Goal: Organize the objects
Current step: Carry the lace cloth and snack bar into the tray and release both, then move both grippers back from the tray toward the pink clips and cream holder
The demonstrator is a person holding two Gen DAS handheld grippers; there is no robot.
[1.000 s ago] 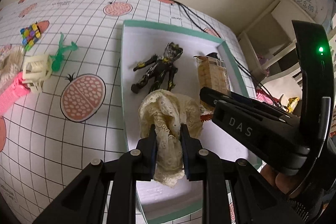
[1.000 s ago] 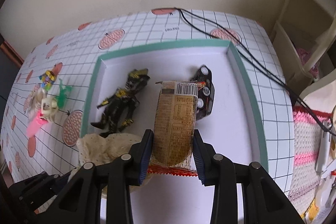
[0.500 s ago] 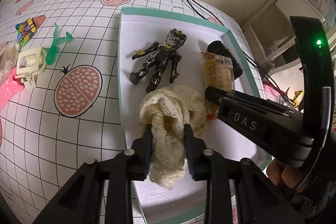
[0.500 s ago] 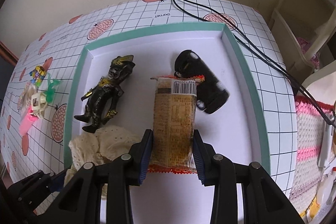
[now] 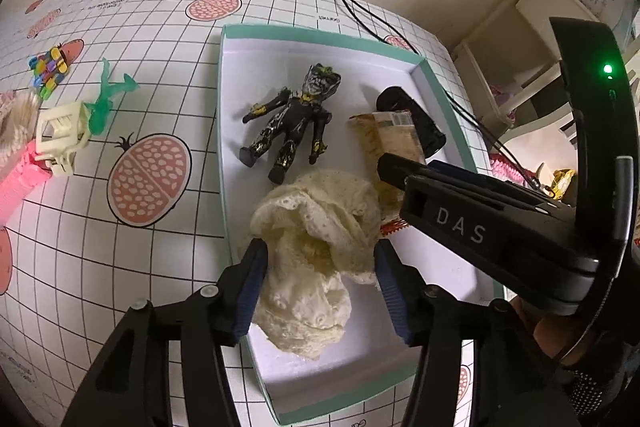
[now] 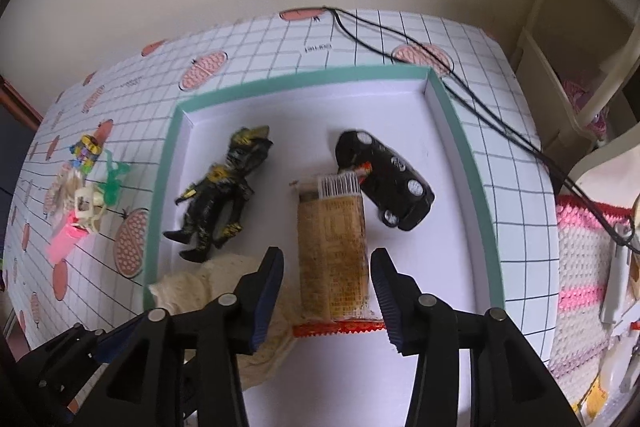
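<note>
Both pairs of tongs have let go since a second ago: the left tongs [image 5: 318, 283], which were pinching the cream lace cloth [image 5: 316, 259], now stand with their jaws spread wide on either side of it, and the right tongs [image 6: 327, 291], which were clamped on the snack packet [image 6: 333, 251], have opened too, with clear gaps between their blue pads and the wrapper. Neither has hold of anything now. The cloth lies bunched in the near left part of the green-rimmed tray [image 5: 320, 37], just beside the packet, which lies flat on the tray floor with its barcode end pointing away. Further in, the black and gold action figure [image 5: 294, 123] lies on its back just beyond the cloth, and the black toy car [image 6: 384, 183] sits against the far end of the packet, looking as if it touches it. So four things appear to be put away. Out on the checked tablecloth [image 5: 160, 267], left of the tray, a cluster is still waiting: a cream hair claw [image 5: 62, 135], a green plastic figure [image 5: 106, 95], a small colourful block toy [image 5: 48, 69] and something pink [image 5: 16, 183] at the edge that I cannot make out. To my eye the job is about half done, and those loose bits on the left are what remains.
</note>
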